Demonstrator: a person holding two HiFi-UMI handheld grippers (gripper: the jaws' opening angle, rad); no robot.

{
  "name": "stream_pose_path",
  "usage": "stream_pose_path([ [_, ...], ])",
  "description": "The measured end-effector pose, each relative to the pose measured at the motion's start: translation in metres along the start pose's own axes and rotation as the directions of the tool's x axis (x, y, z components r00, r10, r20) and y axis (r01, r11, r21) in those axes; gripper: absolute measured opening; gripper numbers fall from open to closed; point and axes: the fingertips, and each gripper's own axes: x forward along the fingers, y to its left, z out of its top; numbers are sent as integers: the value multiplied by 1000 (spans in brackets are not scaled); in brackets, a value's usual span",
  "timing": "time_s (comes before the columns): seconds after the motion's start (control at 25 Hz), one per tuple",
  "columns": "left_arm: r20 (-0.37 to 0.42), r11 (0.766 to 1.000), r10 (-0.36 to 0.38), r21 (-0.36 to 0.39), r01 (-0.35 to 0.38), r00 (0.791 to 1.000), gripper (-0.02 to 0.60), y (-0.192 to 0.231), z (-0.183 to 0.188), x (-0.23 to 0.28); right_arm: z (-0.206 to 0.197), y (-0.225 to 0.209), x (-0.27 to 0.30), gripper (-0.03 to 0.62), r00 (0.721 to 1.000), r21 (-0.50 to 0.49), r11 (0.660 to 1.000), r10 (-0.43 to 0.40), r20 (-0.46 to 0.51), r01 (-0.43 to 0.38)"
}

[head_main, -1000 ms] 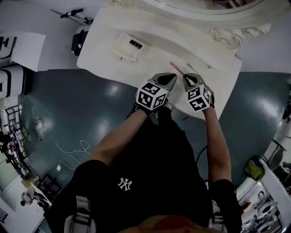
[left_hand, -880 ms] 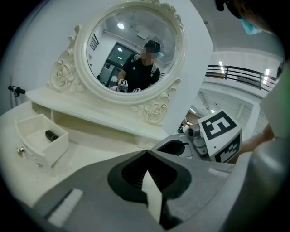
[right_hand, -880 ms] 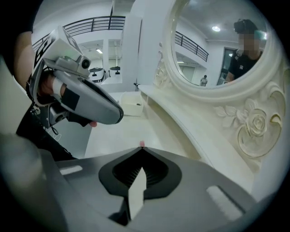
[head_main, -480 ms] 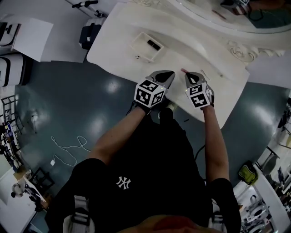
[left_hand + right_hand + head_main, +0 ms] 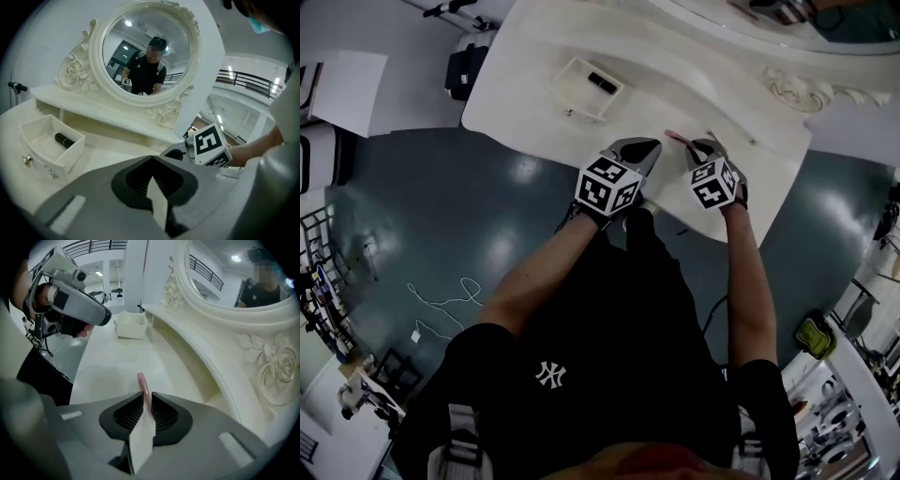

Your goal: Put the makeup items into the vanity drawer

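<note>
A slim pink makeup stick runs between the jaws of my right gripper, which is shut on it low over the vanity top. In the head view its pink end pokes out to the left of the right gripper. My left gripper hovers beside it, shut and holding nothing; in its own view the left gripper's jaws meet. The open white drawer sits to the left with a black lipstick inside, also visible as the drawer and lipstick in the left gripper view.
A thin pale stick lies on the vanity top just beyond the right gripper. The raised shelf and oval mirror stand along the back. The table's front edge is right under both grippers, with dark floor below.
The right gripper has moved forward onto the pink stick and its jaws now sit around it. The left gripper stays beside it, still shut.
</note>
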Motion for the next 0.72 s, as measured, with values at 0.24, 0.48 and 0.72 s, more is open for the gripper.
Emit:
stream_pose_path([
  [0.24, -23, 1000, -3, -3, 3, 1000, 0, -5, -5, 16, -16, -6, 13, 107, 998, -67, 997, 40, -41, -42],
  [0.48, -35, 1000, 7, -11, -8, 999, 0, -4, -8, 25, -26, -5, 25, 107, 994, -98, 991, 87, -71, -93],
  [0.72, -36, 1000, 19, -21, -20, 999, 0, -1, -10, 25, -27, -1, 26, 64, 990, -57, 989, 130, -63, -133],
])
